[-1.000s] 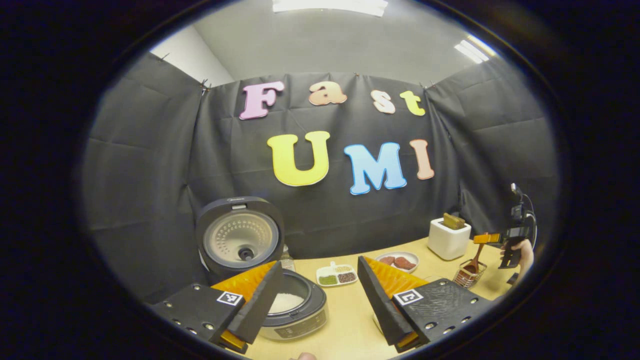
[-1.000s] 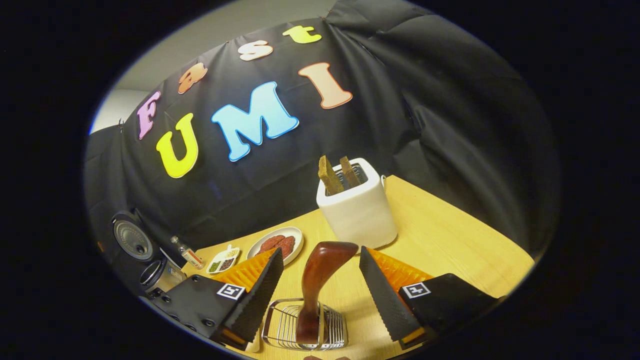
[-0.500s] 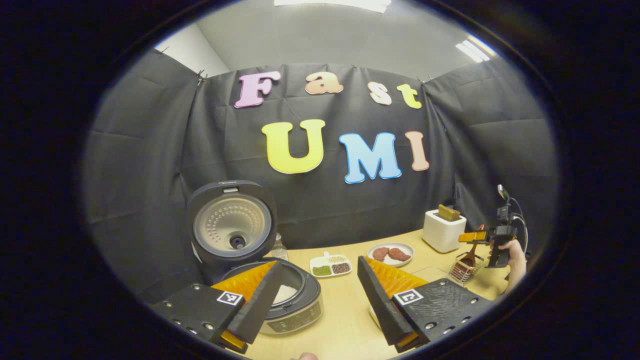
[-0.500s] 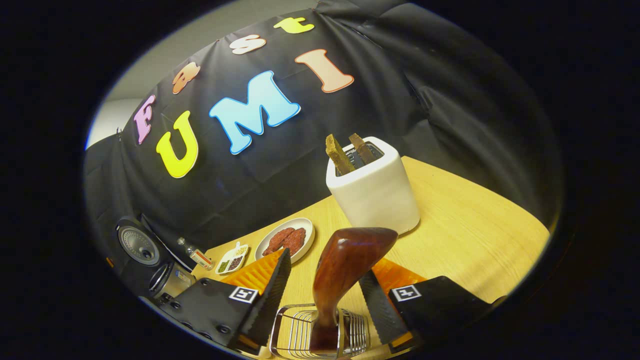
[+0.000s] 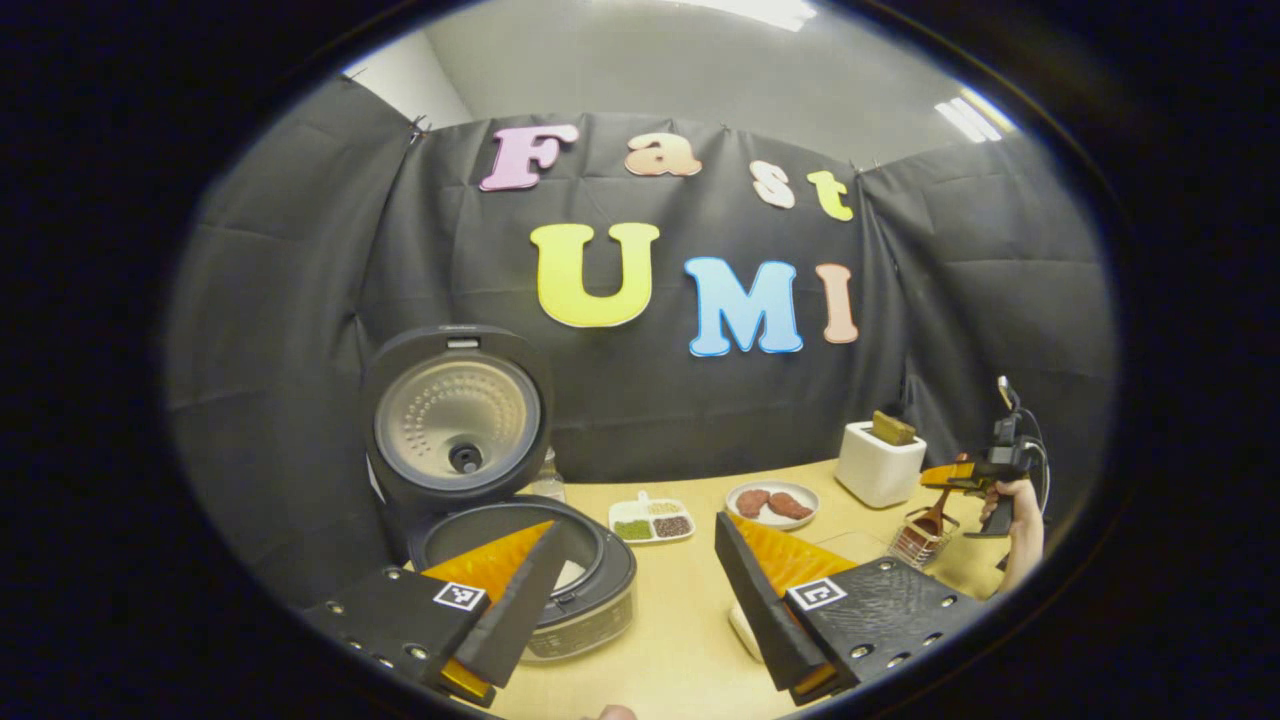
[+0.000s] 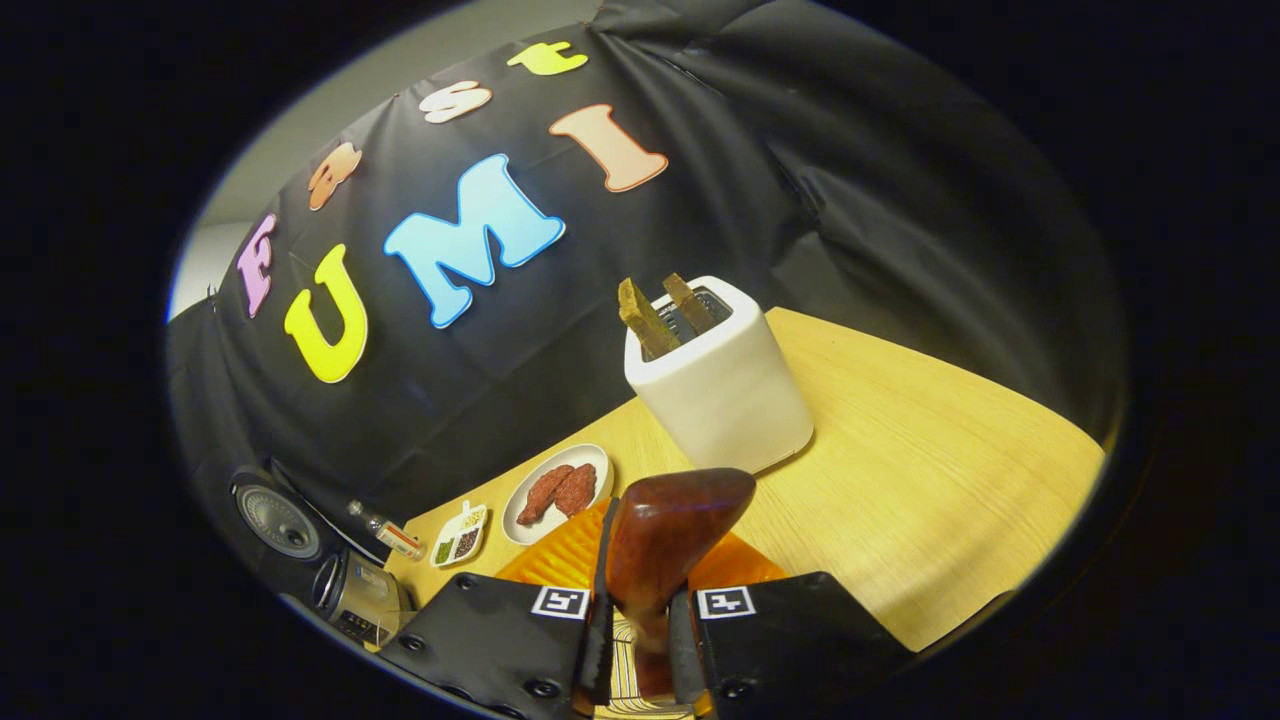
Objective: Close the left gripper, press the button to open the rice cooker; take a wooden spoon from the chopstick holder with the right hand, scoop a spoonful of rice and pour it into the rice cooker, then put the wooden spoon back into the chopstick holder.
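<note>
The right gripper (image 6: 637, 640) has both fingers clenched on the handle of the wooden spoon (image 6: 665, 530), which stands in the chopstick holder (image 5: 917, 541) near the right edge of the tabletop (image 6: 900, 480). The left gripper (image 5: 635, 590) is spread wide — above the rice cooker (image 5: 480, 480), lid up, at the left edge.

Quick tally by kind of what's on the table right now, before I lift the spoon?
Rice cooker, lid open: 1
Toaster: 1
Toast slices in it: 2
Plate of meat: 1
Divided dish of beans: 1
Small bottle: 1
Chopstick holder: 1
Wooden spoon, in the right gripper: 1
Total: 9
</note>
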